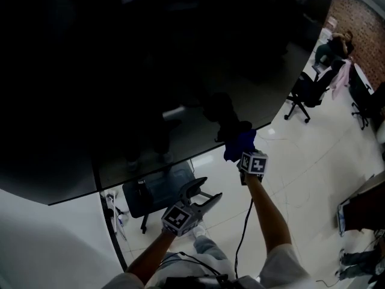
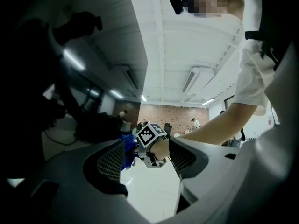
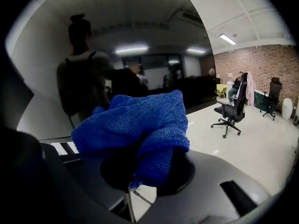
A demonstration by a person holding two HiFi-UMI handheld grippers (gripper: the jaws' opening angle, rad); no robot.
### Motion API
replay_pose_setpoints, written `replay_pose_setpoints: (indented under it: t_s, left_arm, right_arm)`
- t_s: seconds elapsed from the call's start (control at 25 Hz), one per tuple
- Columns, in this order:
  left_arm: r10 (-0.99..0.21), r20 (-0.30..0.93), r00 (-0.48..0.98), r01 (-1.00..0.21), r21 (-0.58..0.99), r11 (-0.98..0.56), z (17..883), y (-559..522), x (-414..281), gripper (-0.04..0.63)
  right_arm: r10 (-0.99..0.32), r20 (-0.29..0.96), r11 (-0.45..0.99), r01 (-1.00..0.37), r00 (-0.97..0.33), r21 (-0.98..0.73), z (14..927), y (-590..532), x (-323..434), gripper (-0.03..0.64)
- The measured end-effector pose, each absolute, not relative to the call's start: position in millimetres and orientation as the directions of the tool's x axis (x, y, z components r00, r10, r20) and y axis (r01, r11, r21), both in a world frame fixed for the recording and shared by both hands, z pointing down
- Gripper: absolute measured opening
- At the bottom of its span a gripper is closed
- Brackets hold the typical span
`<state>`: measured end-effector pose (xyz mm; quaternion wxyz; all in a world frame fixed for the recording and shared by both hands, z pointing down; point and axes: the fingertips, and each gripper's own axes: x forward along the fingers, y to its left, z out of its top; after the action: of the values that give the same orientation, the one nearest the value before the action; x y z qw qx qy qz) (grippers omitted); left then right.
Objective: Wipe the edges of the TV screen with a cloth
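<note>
- Head view: the dark TV screen point(image 1: 120, 71) fills the upper left, and its lower edge runs across the middle of the frame.
- The right hand-held gripper point(image 1: 242, 152) is raised to that lower edge. It is clamped on a bunched blue cloth point(image 1: 237, 142), which lies against the edge near the screen's lower right part.
- Its marker cube point(image 1: 253, 163) shows a black-and-white square pattern, as does the left one.
- The left hand-held gripper point(image 1: 203, 194) sits lower, below the screen and apart from it. Its jaws are spread and hold nothing.
- A dark stand point(image 1: 150, 191) rests on the white floor point(image 1: 301, 161), with a black office chair point(image 1: 304, 95) well to the right.
- Left gripper view: the left hand-held gripper point(image 2: 147, 160) has its jaws wide apart with only open space between them.
- Through that gap, farther off, are the patterned marker cube point(image 2: 150, 134), the blue cloth point(image 2: 127, 150) to its left, and the person's bare arm point(image 2: 210, 125). A brick wall point(image 2: 163, 113) stands far behind.
- Right gripper view: the right hand-held gripper point(image 3: 149, 167) is closed on the cloth point(image 3: 135, 120), which bulges up out of the jaws.
- Just behind the cloth, the TV screen point(image 3: 117, 41) reflects a standing person and ceiling lights.
- To the right are the office chair point(image 3: 229, 111) and a brick wall point(image 3: 261, 64).
</note>
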<state>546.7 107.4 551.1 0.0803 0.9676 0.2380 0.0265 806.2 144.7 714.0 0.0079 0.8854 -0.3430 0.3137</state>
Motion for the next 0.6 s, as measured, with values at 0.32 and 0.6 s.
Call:
replay_pose_setpoints:
  t_s: [0.32, 0.6]
  left_arm:
    - [0.325, 0.018, 0.946, 0.318, 0.155, -0.935, 554, 42, 481, 0.278]
    - [0.17, 0.011, 0.985, 0.165, 0.178, -0.97, 545, -19, 404, 0.278]
  right_arm:
    - [-0.767, 0.487, -0.627, -0.653, 0.418, -0.425, 724, 55, 706, 0.089]
    - [-0.858, 0.434, -0.485, -0.709, 0.274, -0.512, 721, -38, 588, 0.089]
